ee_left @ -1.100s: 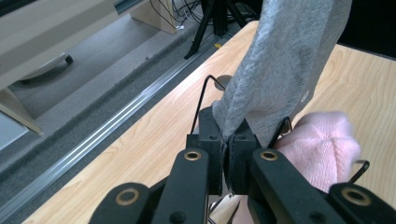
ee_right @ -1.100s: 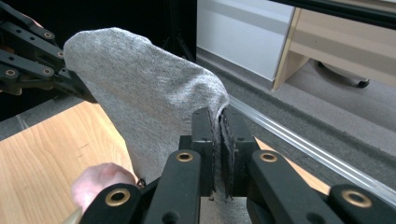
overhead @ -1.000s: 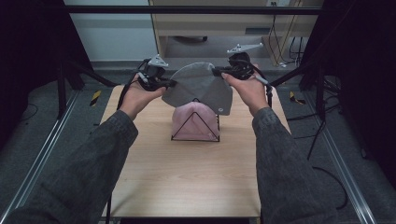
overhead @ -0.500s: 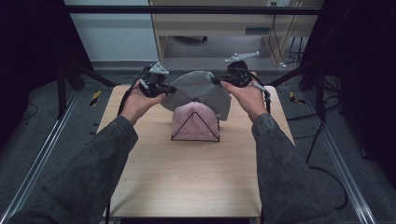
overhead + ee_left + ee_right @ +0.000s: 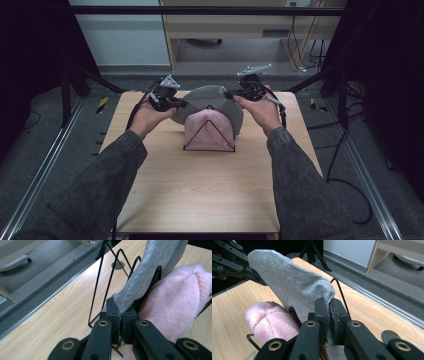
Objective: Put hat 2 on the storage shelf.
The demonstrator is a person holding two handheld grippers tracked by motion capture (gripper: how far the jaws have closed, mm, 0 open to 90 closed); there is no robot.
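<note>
The left tongs (image 5: 176,103) and the right tongs (image 5: 231,93) are both clenched on the grey hat (image 5: 207,100), one at each side of its rim, so the hat hangs stretched between them above the far part of the counter (image 5: 200,190). It is at about 12 o'clock from the pink hat (image 5: 209,129), which already sits on the front of the black wire rack (image 5: 186,145). In the left gripper view the grey cloth (image 5: 147,272) passes just behind the pink hat (image 5: 175,307), near the free wire loops (image 5: 110,272). I judge that the step in hand is to put the grey hat over a free loop behind the pink one. To do it well, both hands should keep the rim open and level, go down together, and bring the opening exactly over the loop. The grip should stay firm until the hat sits on the wire. The risk is that the cloth catches the pink hat or pushes the light rack over.
</note>
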